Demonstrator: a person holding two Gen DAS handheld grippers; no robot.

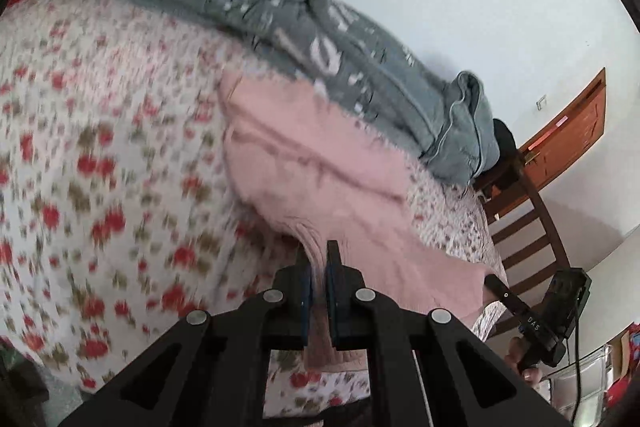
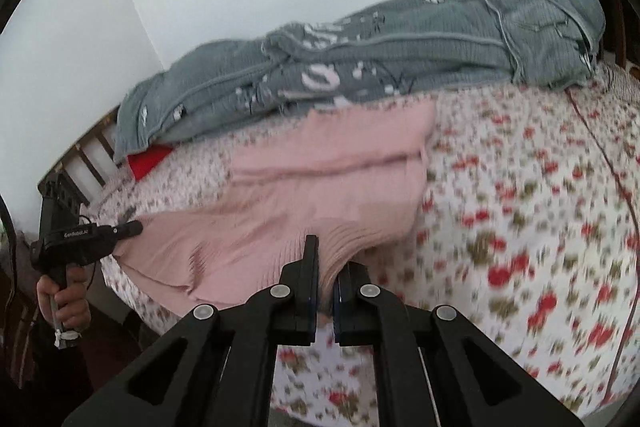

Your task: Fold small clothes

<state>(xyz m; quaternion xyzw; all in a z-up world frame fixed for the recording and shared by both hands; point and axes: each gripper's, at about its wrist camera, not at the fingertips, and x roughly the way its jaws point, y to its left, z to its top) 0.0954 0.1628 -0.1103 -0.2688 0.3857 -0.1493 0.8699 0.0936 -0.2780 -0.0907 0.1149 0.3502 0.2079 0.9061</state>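
A pink ribbed knit garment (image 1: 312,167) (image 2: 320,179) lies spread on a bed with a flowered cover (image 1: 100,167) (image 2: 520,207). My left gripper (image 1: 318,267) is shut on the garment's near edge, and the pinched cloth stands up in a ridge between the pads. My right gripper (image 2: 328,267) is shut on the other near corner, its ribbed hem bunched between the fingers. Each view shows the opposite gripper at the garment's far side: the right one (image 1: 536,319) in the left wrist view, the left one (image 2: 80,235) in the right wrist view, held by a hand (image 2: 68,303).
A grey fleece garment (image 1: 340,39) (image 2: 360,67) with white print lies heaped along the wall side of the bed. A red item (image 2: 148,163) peeks out beneath it. A wooden bed end with slats (image 1: 528,227) and a brown door (image 1: 572,131) stand beyond the bed.
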